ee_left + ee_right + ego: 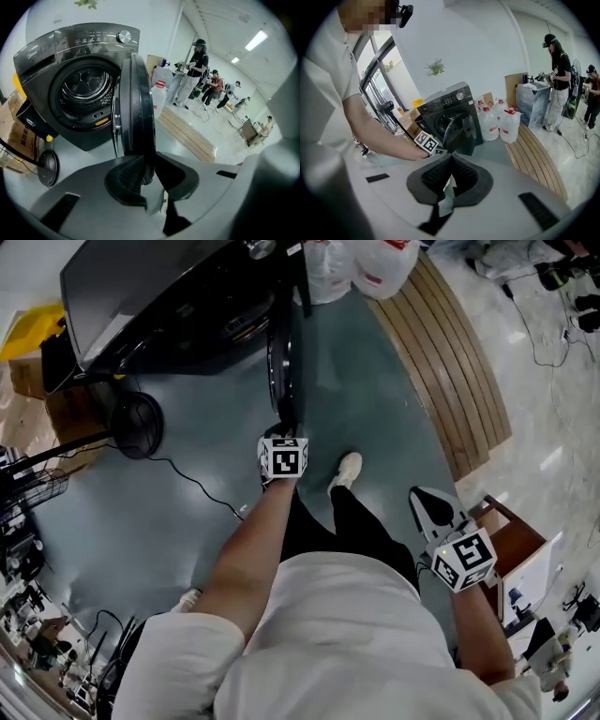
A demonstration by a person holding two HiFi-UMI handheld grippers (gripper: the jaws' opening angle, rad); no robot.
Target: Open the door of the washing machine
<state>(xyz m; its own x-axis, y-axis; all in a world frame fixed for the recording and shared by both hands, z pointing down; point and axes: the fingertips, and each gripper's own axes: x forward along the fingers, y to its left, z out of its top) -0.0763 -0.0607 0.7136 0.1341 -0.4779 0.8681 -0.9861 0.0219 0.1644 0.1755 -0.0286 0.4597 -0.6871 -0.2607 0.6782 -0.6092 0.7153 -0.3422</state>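
A dark grey washing machine [141, 287] [70, 70] [445, 110] stands at the upper left of the head view. Its round door [284, 362] [136, 103] [459, 129] is swung out, and the steel drum [86, 91] shows behind it. My left gripper [284, 430] [147, 171] is shut on the door's outer rim, which runs edge-on between the two pads. My right gripper [422, 495] [451, 171] hangs back at my right side, well away from the machine. It is shut, with nothing between its pads.
Large water bottles [361, 263] [501, 124] stand right of the machine. A slatted wooden platform [450, 362] [539, 159] runs along the right. A black round base [136, 425] with a cable lies left of the door. Several people [197, 70] stand further back. My shoe [347, 468] is below the door.
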